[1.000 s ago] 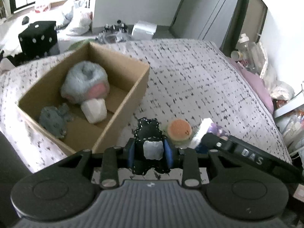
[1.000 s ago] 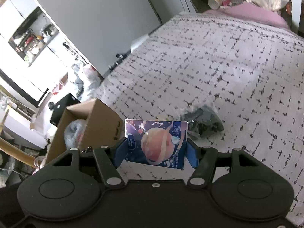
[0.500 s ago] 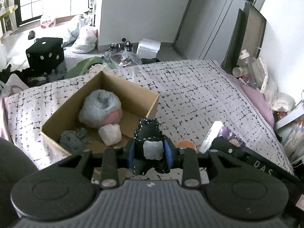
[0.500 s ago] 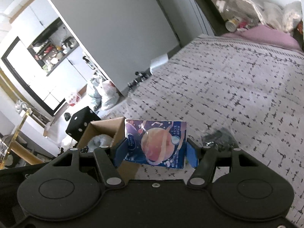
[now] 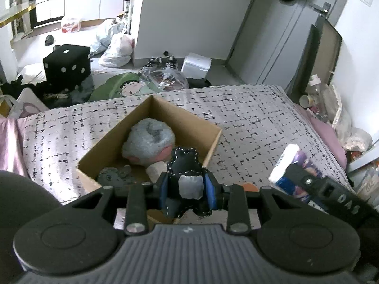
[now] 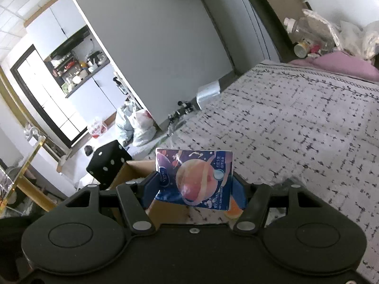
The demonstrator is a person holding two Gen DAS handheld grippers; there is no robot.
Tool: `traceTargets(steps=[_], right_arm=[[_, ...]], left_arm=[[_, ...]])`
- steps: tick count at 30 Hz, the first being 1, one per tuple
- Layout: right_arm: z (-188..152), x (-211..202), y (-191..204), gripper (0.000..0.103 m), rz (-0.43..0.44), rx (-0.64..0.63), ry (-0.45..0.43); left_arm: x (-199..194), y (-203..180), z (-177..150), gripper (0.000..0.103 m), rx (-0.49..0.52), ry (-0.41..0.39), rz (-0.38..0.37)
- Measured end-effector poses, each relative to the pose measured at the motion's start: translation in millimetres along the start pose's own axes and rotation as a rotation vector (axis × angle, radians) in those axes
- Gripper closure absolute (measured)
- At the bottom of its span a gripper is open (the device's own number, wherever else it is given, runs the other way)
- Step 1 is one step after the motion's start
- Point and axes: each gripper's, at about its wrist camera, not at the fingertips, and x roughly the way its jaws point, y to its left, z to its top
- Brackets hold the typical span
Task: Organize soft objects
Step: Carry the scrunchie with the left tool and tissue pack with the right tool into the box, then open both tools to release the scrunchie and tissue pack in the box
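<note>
My left gripper (image 5: pixel 187 190) is shut on a small black plush with white stitching (image 5: pixel 184 177), held above the near right corner of an open cardboard box (image 5: pixel 213 146) on the bed. Inside the box lie a grey and pink plush (image 5: pixel 148 142), a dark grey plush (image 5: pixel 113 176) and a white piece (image 5: pixel 156 171). My right gripper (image 6: pixel 194 187) is shut on a blue tissue pack with a peach planet print (image 6: pixel 194 177), held above the bed; the pack (image 5: pixel 293 165) also shows in the left wrist view at the right. An orange round toy (image 6: pixel 233 209) peeks out below the pack.
The bed's grey patterned cover (image 5: pixel 255 127) stretches to the right of the box. A black dice-shaped cube (image 5: pixel 66 64), plastic bags (image 5: pixel 116 49) and a white box (image 5: pixel 196 64) stand on the floor beyond the bed. Bottles and clutter (image 6: pixel 315 35) line the far right wall.
Both grippers have risen with their loads. The left one now hangs over the box's near corner instead of beside it. The right view has tilted up, showing more of the room.
</note>
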Motion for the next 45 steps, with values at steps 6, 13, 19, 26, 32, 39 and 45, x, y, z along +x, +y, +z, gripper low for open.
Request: traceTargets(steps=[6,13,19,26,32,39,45], right_arm=[[-1.2,10.1,20.3,0.041,0.017,-0.039,0.005],[-3.6,28.7,40.1,0.041,0.054,-0.063,0.025],[-9.0,43.1,48.1,0.041,0.061,-0.061,0.065],[-17.5,47.0,65.4,0.041,0.077,-0.083,0.112],[-23.7,52.5,72.4,0.041,0.076,-0.091,0.142],[-30.7,66.1,68.4,0.041,0.044,-0.086,0.184],[-31.7,71.9,74.1,0.041,0.044,-0.098,0.197]], left_arm=[[-1.1,21.6,11.8,0.071,-0.026,-0.011,0.009],[6.5,49.7,21.9,0.071,-0.07,0.001,0.025],[21.2,63.9,22.2,0.071,-0.083,0.036,0.006],[33.6,75.4,24.8,0.071,-0.107,0.053,-0.011],[46.3,79.7,26.3,0.07,-0.096,0.083,-0.056],[76.3,79.5,15.2,0.066,-0.115,0.199,-0.078],[82.4,81.8,15.6,0.049,-0.1,0.218,-0.076]])
